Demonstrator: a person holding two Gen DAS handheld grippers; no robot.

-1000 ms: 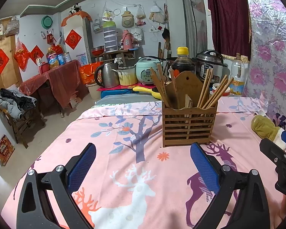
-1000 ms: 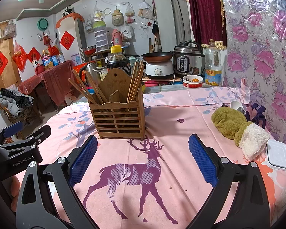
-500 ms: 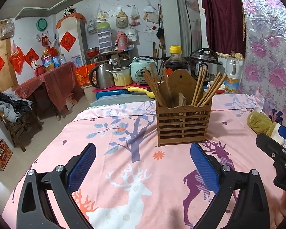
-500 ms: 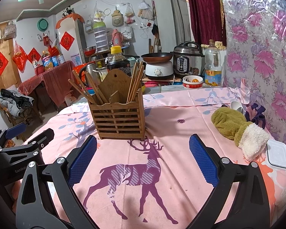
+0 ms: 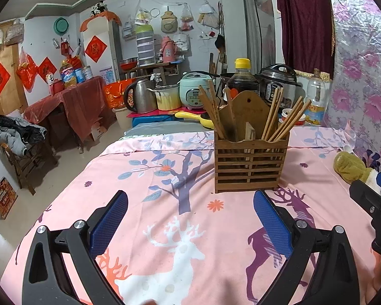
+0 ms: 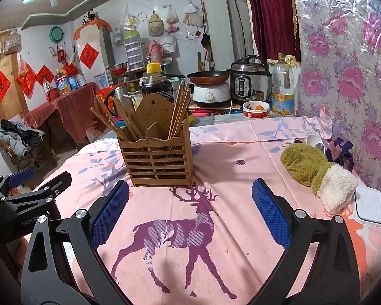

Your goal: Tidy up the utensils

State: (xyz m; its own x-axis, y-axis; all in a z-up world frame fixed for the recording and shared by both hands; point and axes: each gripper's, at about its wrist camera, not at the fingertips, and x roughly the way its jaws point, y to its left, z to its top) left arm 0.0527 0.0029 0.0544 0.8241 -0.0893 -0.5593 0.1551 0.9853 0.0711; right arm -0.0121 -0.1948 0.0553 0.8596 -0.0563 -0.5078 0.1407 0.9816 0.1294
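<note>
1. Wooden slatted chopstick holder (image 5: 250, 164) upright on the tabletop (image 5: 165, 228), centre-right of the left wrist frame; same holder (image 6: 156, 158) left of centre in the right wrist frame.
2. Two bunches of wooden chopsticks (image 5: 283, 120) already standing in it, one leaning left, one leaning right, split by a divider under a tall arched back panel with a hanging hole.
3. Judged mostly done as far as visible: no loose chopsticks on the bare cloth; possibly left, a white spoon (image 6: 315, 141) at the right edge behind the mitten, only partly seen.
4. Left gripper (image 5: 190, 225) low in its frame, jaws spread wide and empty, holder just beyond and apart from them.
5. Right gripper (image 6: 189, 214) likewise released, nothing between the jaws, holder close ahead at the left.
6. Jaw pads blue with fine ribbed grip texture, on matte black arms with silver bolts.
7. Tabletop covered in smooth pink cloth printed with deer and trees, faintly creased.
8. Fuzzy olive mitten (image 6: 311, 169) with a fleecy white cuff at right; beside it a flat white plastic container lid (image 6: 370, 206), rounded corners.
</note>
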